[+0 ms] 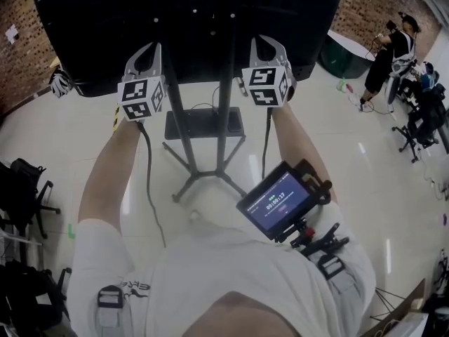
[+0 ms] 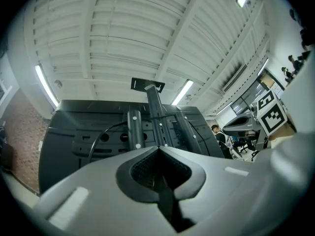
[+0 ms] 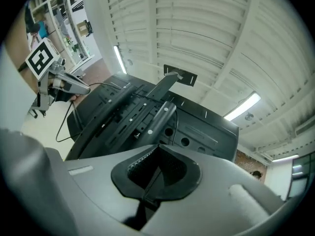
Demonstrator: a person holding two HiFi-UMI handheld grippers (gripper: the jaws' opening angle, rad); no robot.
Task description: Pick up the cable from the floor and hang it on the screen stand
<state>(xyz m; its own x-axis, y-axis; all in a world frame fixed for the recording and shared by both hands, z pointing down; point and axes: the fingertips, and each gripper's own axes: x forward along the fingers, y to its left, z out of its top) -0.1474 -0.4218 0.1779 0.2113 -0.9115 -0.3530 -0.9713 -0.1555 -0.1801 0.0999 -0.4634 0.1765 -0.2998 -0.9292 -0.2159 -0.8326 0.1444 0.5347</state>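
Right claw (image 3: pixel 158 149): jaws shut tight together, nothing visible between pads. Left claw (image 2: pixel 158 150): jaws also closed, nothing gripped. Both held high, pointing up at back of screen (image 2: pixel 64 127), one either side of stand post (image 2: pixel 135 128). Thin black cable (image 2: pixel 101 132) loops across screen's back beside post, apart from both claws.

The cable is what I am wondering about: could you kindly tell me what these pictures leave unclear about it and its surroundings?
Thin black cable, left gripper view: its lower end is hidden behind the left tool. Whether it is the one to hang is unclear.
Floor, head view: largely covered by the screen and the person's body.
Screen stand, head view: its near right foot runs behind the chest monitor.
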